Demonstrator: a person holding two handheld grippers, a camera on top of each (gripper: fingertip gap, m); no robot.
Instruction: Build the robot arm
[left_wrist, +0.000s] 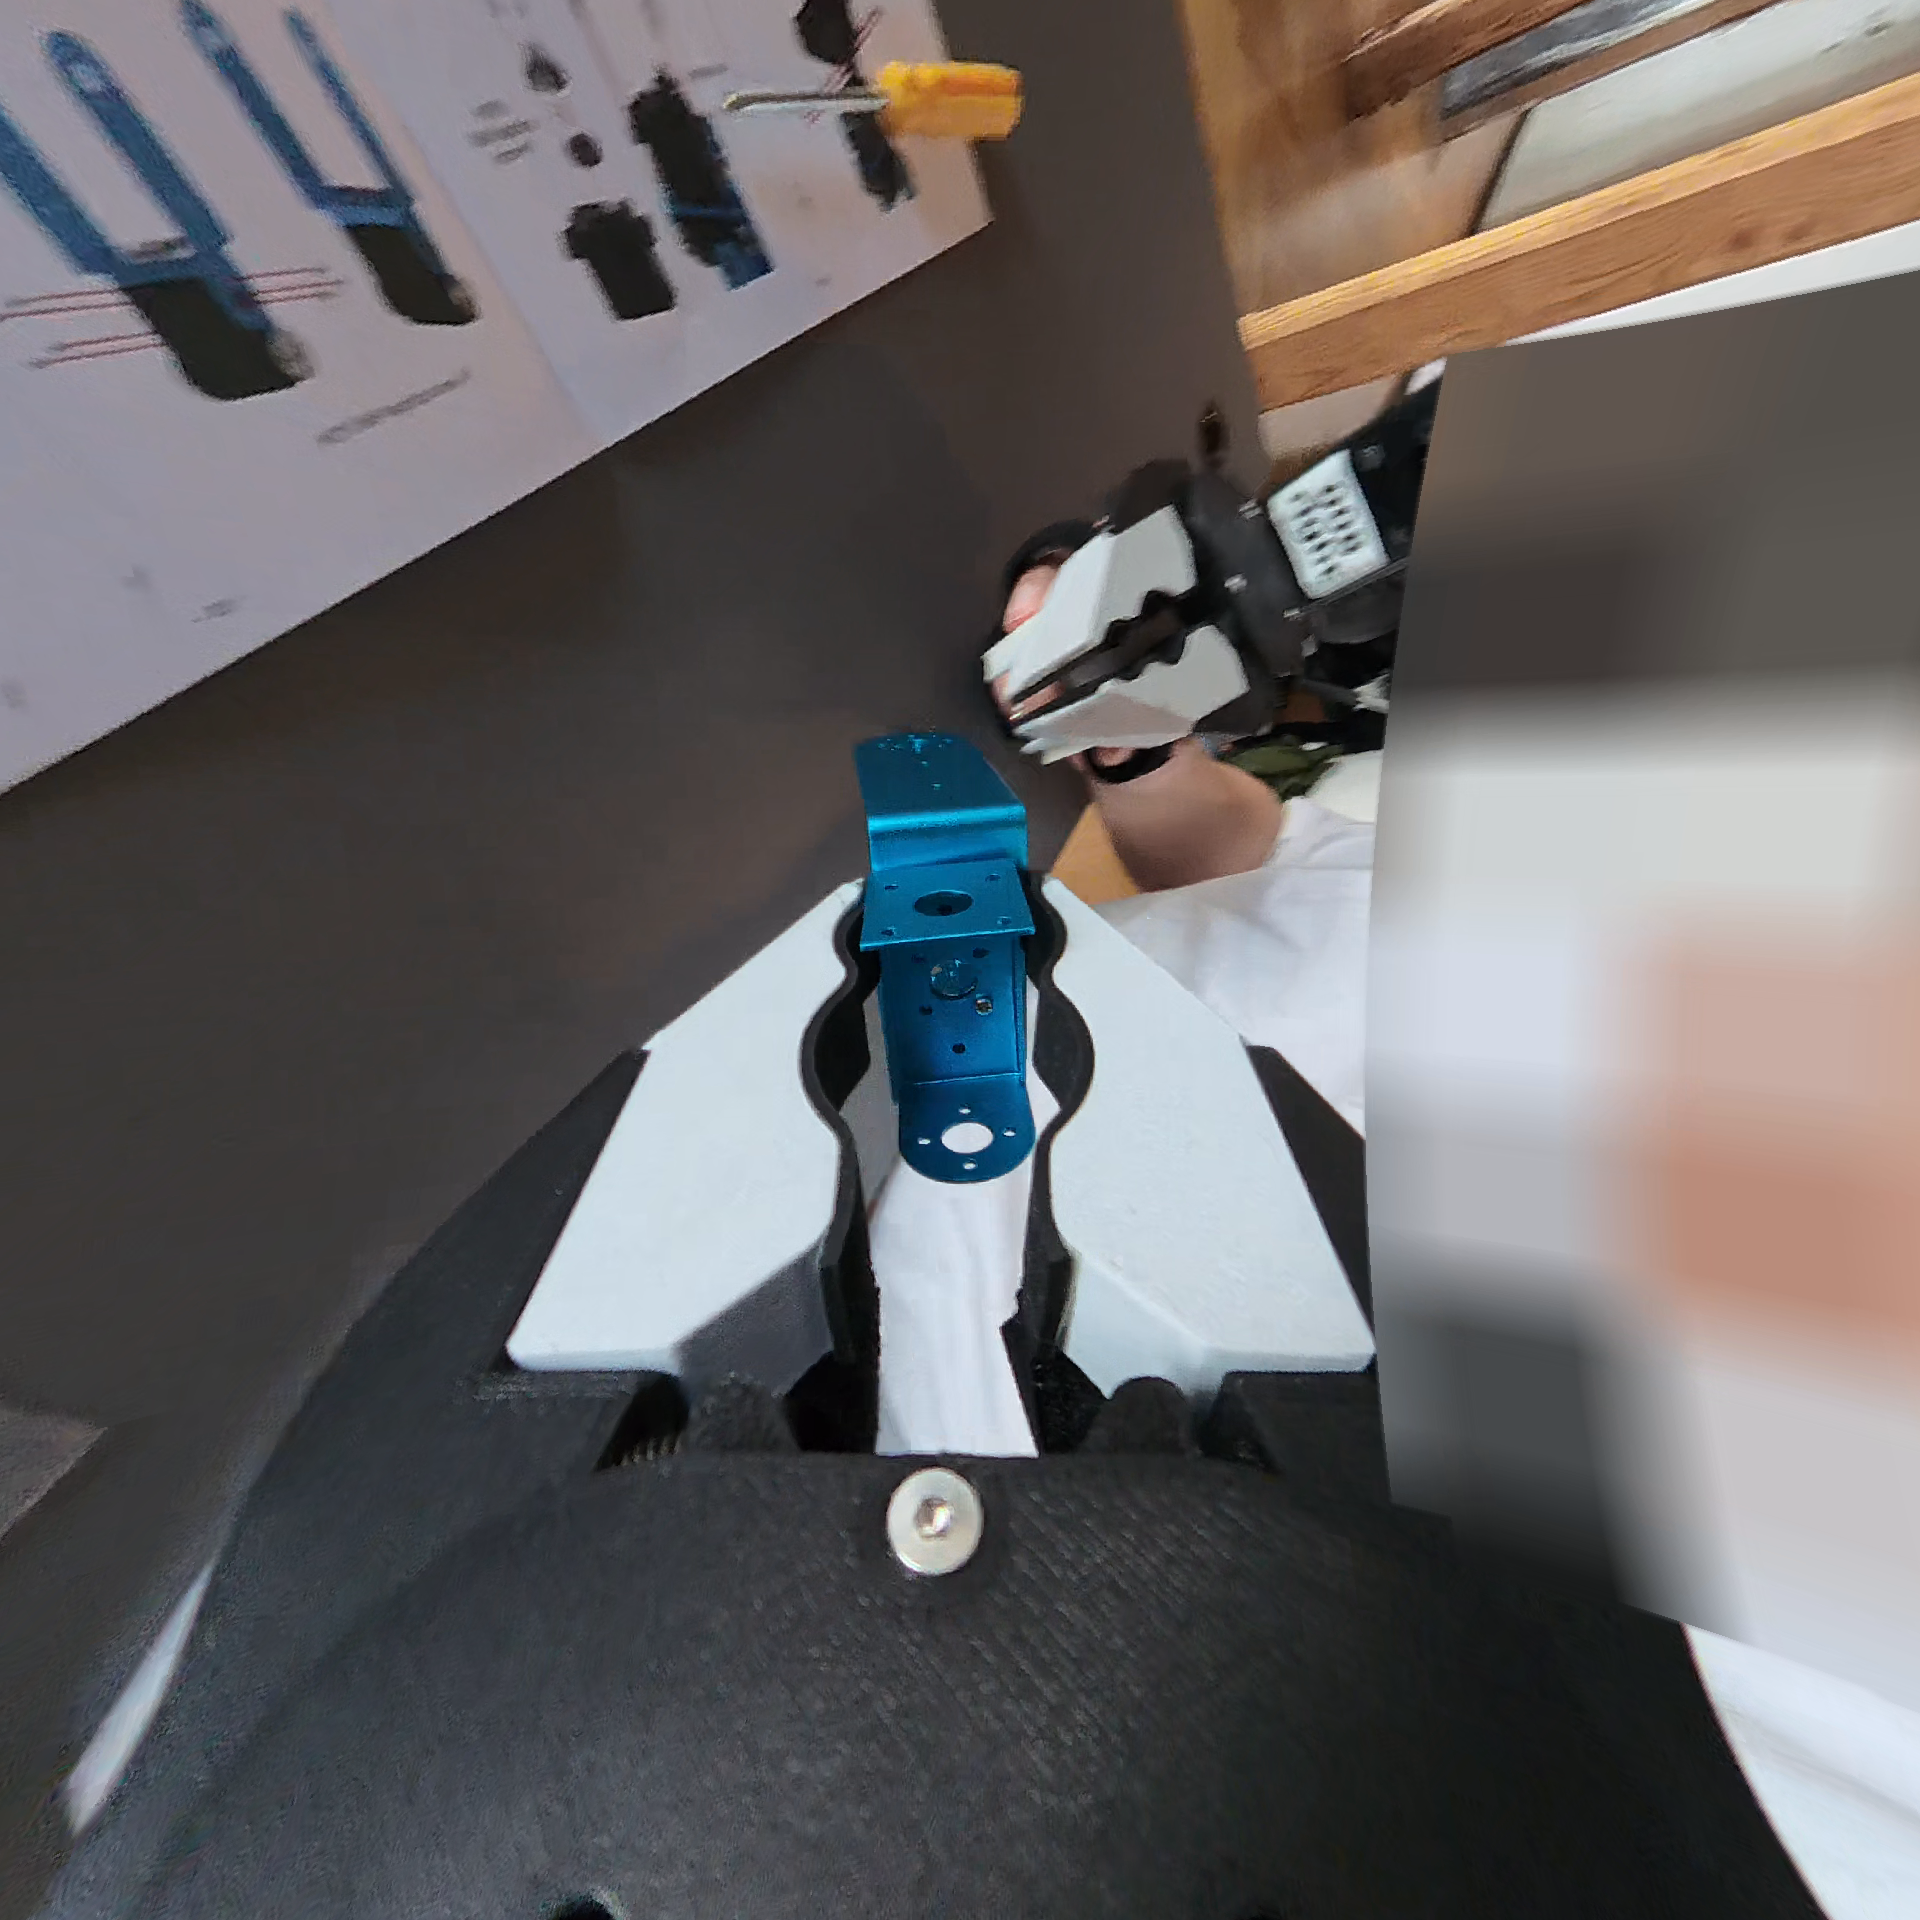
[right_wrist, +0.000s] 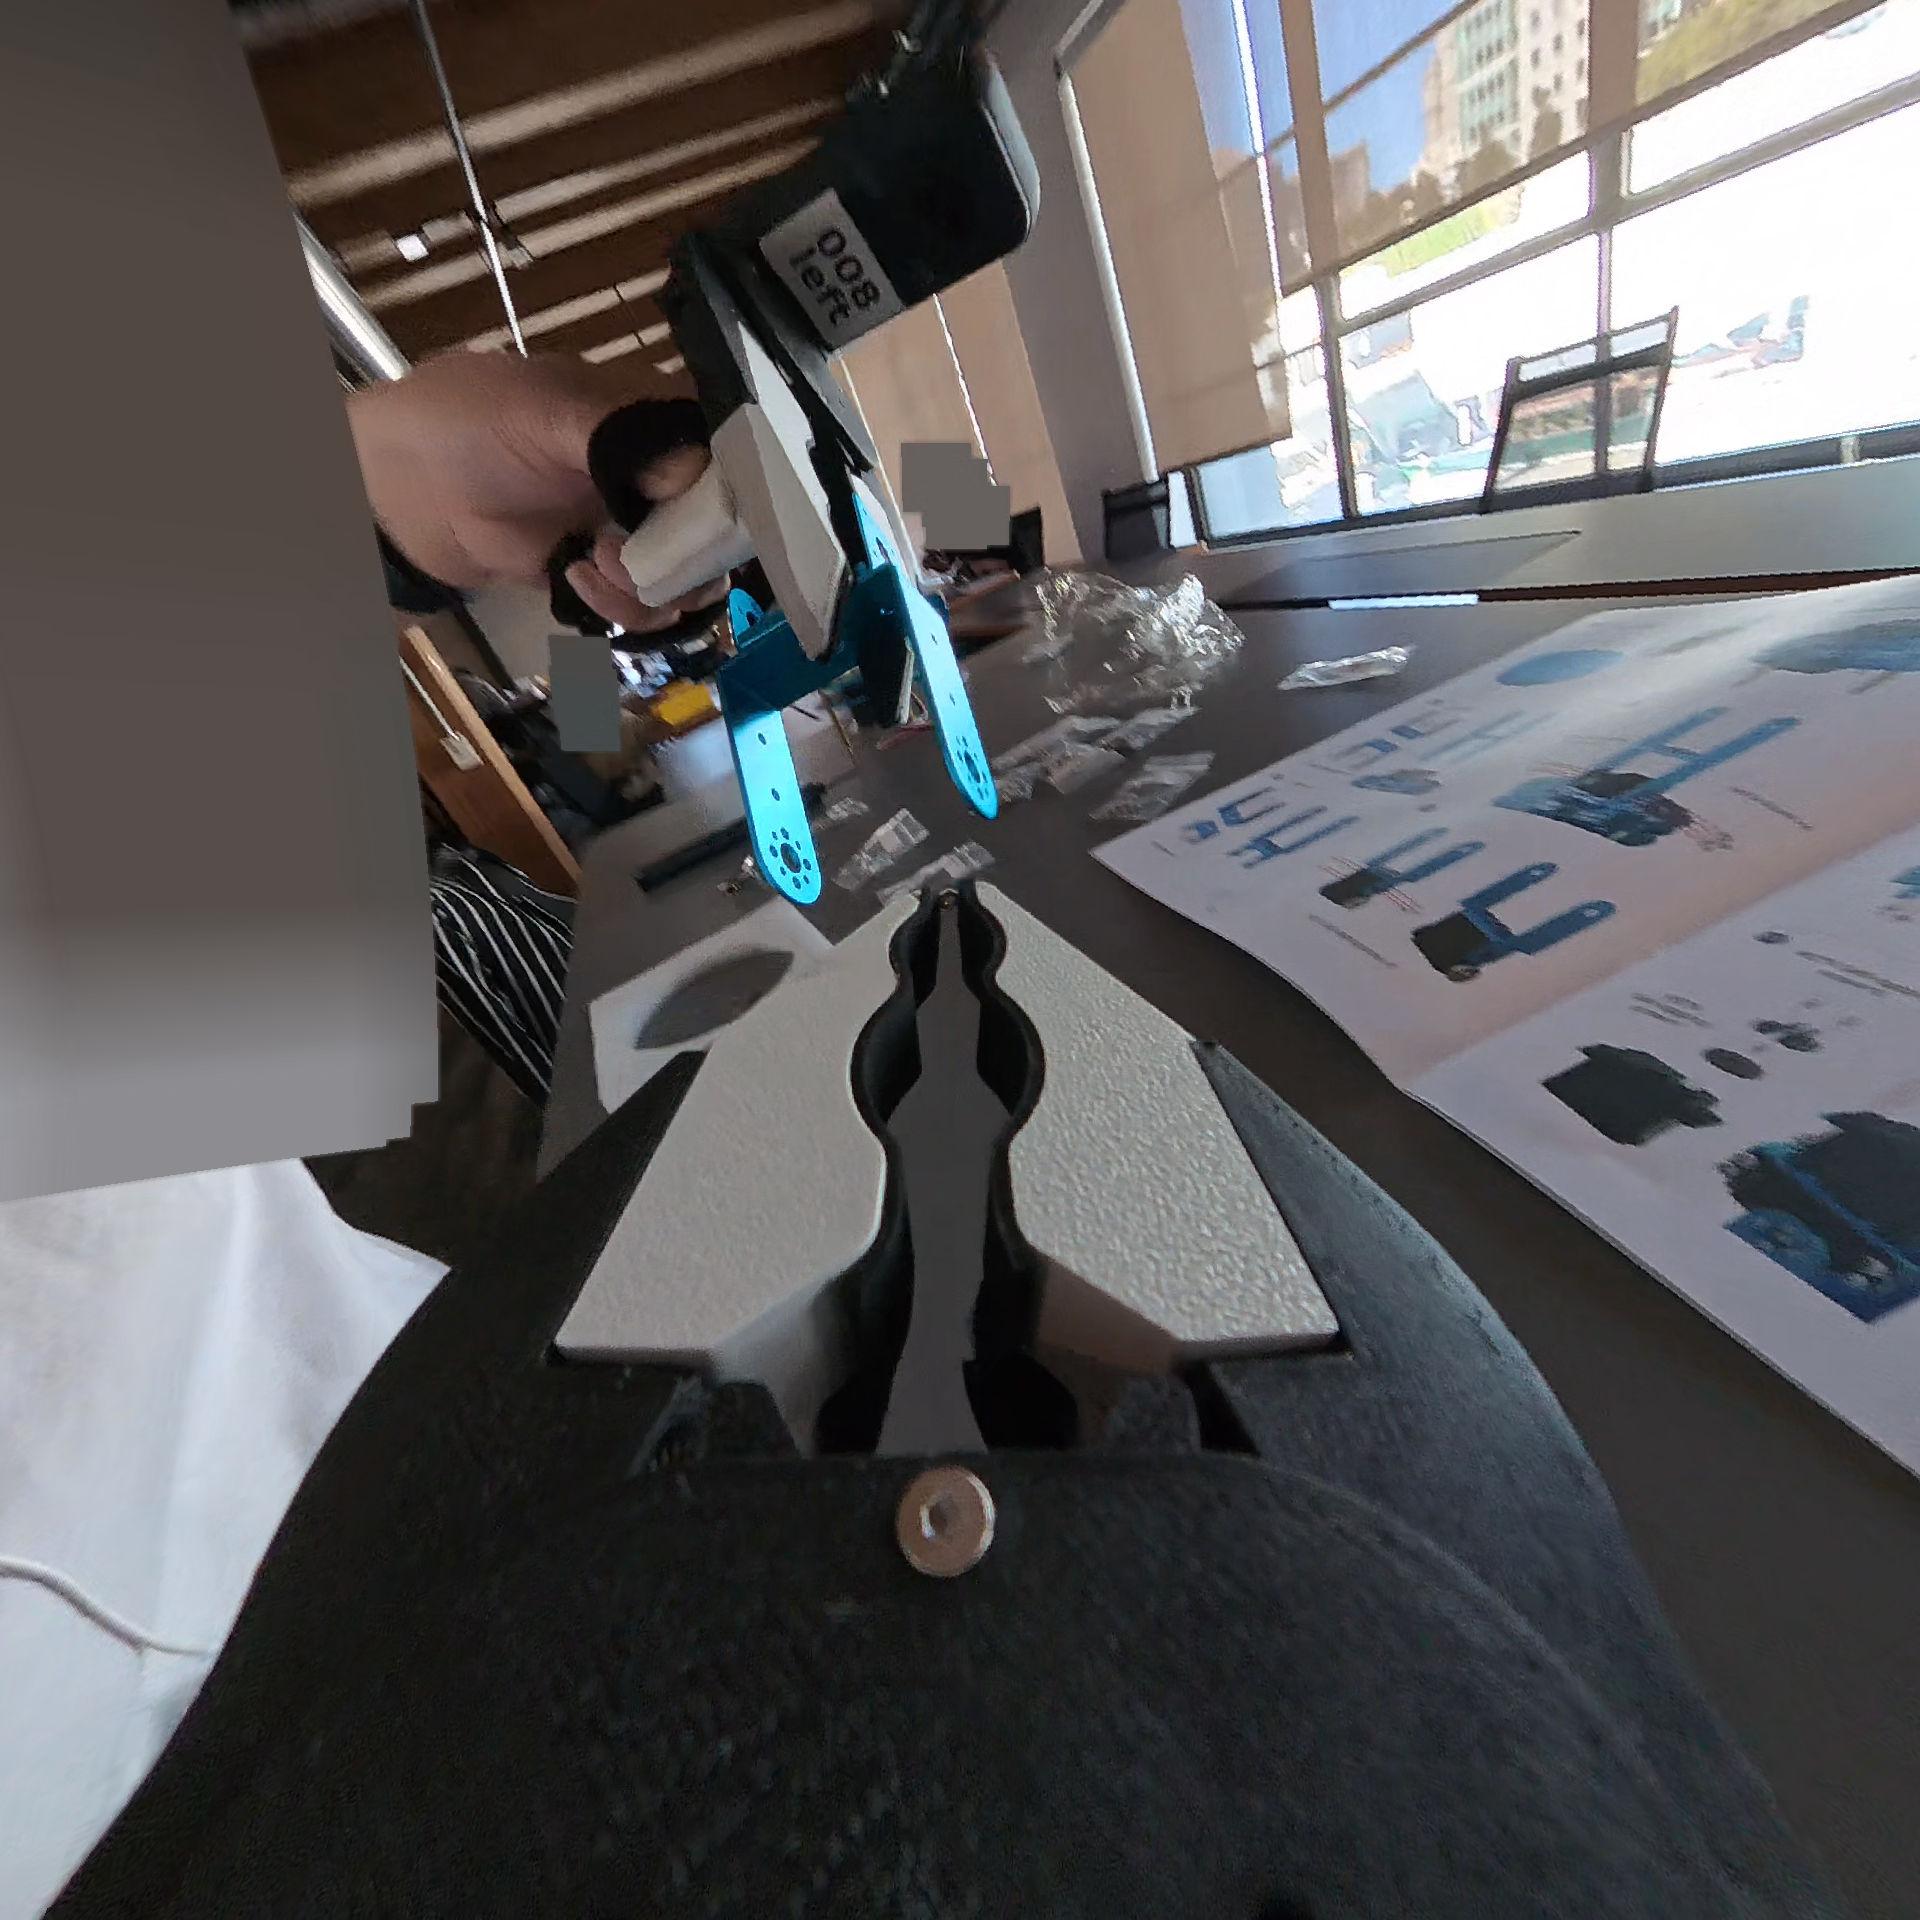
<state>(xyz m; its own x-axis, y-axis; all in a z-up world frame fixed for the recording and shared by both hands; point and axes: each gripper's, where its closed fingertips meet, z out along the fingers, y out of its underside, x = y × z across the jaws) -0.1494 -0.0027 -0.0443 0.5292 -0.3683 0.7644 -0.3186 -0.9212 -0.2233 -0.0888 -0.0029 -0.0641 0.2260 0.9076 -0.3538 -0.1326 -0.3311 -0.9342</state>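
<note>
Glossy blue metal bracket (left_wrist: 940, 997), matt dark table (left_wrist: 520, 831), paper sheets (right_wrist: 1558, 883)

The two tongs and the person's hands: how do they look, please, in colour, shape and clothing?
Both the left tongs and the right tongs have pale grey wedge-shaped fingers with wavy black inner pads, on a textured black body with one silver screw. The left tongs carry a white label on their black housing. The person wears a white garment.
</note>
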